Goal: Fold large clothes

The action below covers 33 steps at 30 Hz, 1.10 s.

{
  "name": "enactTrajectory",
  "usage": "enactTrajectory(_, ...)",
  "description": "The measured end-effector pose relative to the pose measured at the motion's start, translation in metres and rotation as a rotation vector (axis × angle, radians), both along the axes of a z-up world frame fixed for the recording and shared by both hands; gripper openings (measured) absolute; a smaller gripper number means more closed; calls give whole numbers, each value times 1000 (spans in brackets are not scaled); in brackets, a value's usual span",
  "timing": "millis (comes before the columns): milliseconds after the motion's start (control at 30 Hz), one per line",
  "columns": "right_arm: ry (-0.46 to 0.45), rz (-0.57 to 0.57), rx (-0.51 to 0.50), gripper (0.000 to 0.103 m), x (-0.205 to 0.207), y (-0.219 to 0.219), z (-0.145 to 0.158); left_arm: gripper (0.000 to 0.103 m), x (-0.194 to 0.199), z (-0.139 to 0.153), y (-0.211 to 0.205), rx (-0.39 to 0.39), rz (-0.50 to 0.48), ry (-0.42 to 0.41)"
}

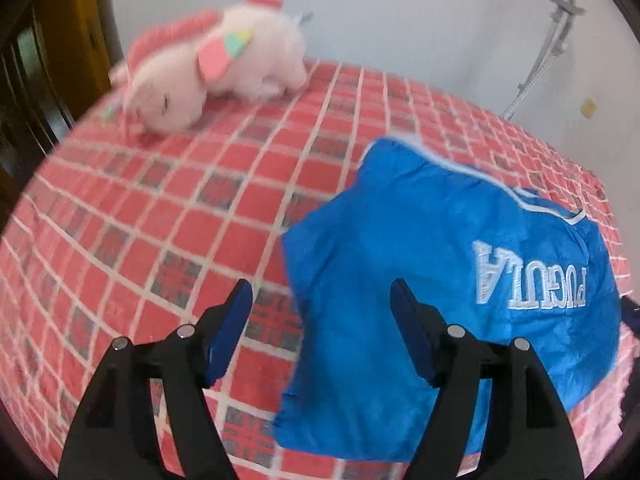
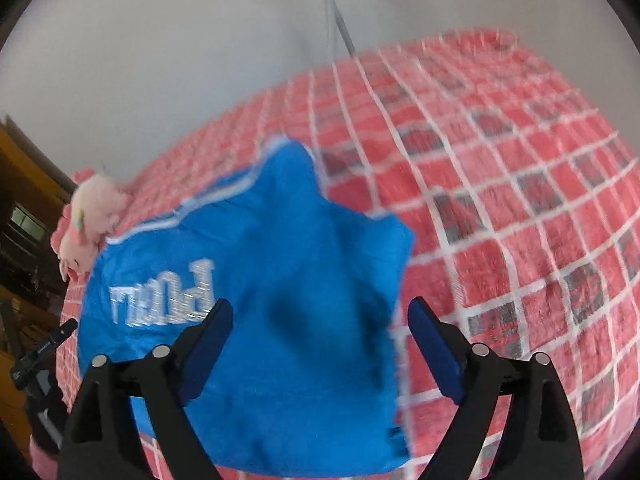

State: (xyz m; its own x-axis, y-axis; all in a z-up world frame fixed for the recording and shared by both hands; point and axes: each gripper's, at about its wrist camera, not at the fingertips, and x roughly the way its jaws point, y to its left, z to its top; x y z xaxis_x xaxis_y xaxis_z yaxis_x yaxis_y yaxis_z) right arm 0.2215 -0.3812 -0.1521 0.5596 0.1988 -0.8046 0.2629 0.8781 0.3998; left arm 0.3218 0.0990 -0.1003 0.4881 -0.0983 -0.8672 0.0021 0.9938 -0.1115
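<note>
Item: blue garment (image 1: 440,288), white-trimmed, white lettering across it; lies partly folded on a bed under a red checked blanket (image 1: 160,220), its folded bulk compact rather than spread

Position relative to tools: in the left wrist view the garment sits ahead and to the right of the left claw (image 1: 320,328), its near left edge passing between the two fingers; in the right wrist view it fills the ground ahead and to the left of the right claw (image 2: 320,344), with its right edge just inside the right finger. Both claws stand over the near hem; neither is clearly nearer. Long axis: cannot tell, the cloth being bunched and blurred

Claws: both with fingers wide apart, pads clear of the cloth, nothing held

Also present: pink plush toy (image 1: 208,68), on the blanket, well apart from the garment, toward the far left
</note>
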Motion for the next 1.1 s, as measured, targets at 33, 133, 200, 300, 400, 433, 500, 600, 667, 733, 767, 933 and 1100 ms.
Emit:
enactTrajectory(33,28,11,12,91,6,-4,-8,74,4,-6,5,-23,-5,17)
enactTrajectory(133,69,36,68,94,17,-9,-27,79,10,-23,14,-94,-14,65)
enactTrajectory(200,82,43,93,97,22,-10,-35,81,14,-31,14,-110,-13,79)
enactTrajectory(300,98,55,129,99,31,-10,-47,84,23,-37,13,-126,-19,87)
enactTrajectory(400,101,62,127,100,36,-5,-53,87,34,-45,11,-150,-16,106)
enactTrajectory(433,96,68,116,100,38,-2,-53,87,38,-49,10,-169,-17,114)
enactTrajectory(500,85,84,76,92,42,8,-51,85,43,-52,5,-202,-19,122)
enactTrajectory(600,50,97,85,64,42,14,-45,52,46,-52,-1,-260,-22,116)
enactTrajectory(667,33,99,136,48,41,13,-41,31,42,-47,-4,-277,-16,100)
enactTrajectory(733,19,98,167,37,37,11,-35,17,37,-39,-6,-261,3,72)
enactTrajectory(767,8,98,185,32,33,10,-29,15,32,-33,-6,-255,23,58)
enactTrajectory(933,-64,123,238,26,11,11,14,11,0,18,-15,-236,12,-44)
enactTrajectory(1100,-105,181,220,25,-33,21,62,11,-42,58,-17,-239,-52,-61)
